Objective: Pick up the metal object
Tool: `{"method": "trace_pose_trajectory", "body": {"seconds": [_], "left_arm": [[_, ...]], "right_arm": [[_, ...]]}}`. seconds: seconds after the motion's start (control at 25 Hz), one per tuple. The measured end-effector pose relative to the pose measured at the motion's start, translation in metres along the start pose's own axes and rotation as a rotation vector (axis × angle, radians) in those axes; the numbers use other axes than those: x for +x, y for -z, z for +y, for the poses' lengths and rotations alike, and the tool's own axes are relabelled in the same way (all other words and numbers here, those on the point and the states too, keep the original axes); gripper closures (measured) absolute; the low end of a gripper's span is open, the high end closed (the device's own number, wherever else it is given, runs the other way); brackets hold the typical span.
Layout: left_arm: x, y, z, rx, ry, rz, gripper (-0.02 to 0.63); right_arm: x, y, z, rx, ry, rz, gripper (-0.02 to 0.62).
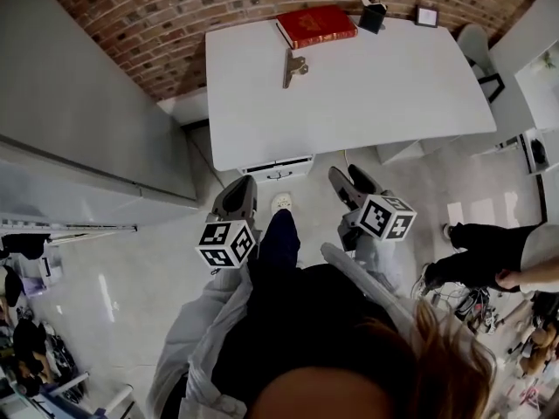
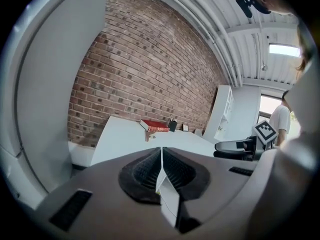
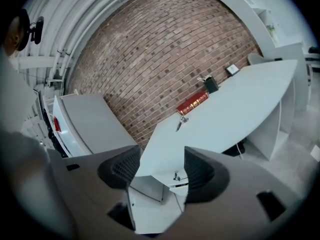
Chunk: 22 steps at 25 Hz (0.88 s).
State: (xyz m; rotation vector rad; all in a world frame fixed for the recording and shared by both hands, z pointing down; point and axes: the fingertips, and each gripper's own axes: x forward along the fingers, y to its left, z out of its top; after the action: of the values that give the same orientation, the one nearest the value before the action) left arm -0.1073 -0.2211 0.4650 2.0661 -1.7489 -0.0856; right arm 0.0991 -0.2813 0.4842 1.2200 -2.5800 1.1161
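Right claw (image 3: 161,168): jaws wide apart, holding nothing.
Left claw (image 2: 161,165): jaws closed together, holding nothing.
Metal clip (image 1: 294,66): lies on the white counter (image 1: 393,85), just beside the red book (image 1: 315,25), well apart from both claws.

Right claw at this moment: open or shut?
Open. In the right gripper view the right claw has its jaws wide apart, with only the distant table showing through the gap; nothing is held.

Red book (image 1: 315,25), white table (image 1: 384,94), brick wall (image 1: 166,24).
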Motion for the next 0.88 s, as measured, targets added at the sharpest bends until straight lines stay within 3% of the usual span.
{"method": "trace_pose_trajectory", "body": {"seconds": [0.52, 0.88], "left_arm": [[0.105, -0.043, 0.053, 0.001, 0.029, 0.035, 0.583], [0.162, -0.056, 0.085, -0.006, 0.060, 0.053, 0.583]], "right_arm": [[0.100, -0.063, -0.022, 0.047, 0.030, -0.006, 0.319], [0.168, -0.094, -0.041, 0.198, -0.005, -0.004, 0.318]]}}
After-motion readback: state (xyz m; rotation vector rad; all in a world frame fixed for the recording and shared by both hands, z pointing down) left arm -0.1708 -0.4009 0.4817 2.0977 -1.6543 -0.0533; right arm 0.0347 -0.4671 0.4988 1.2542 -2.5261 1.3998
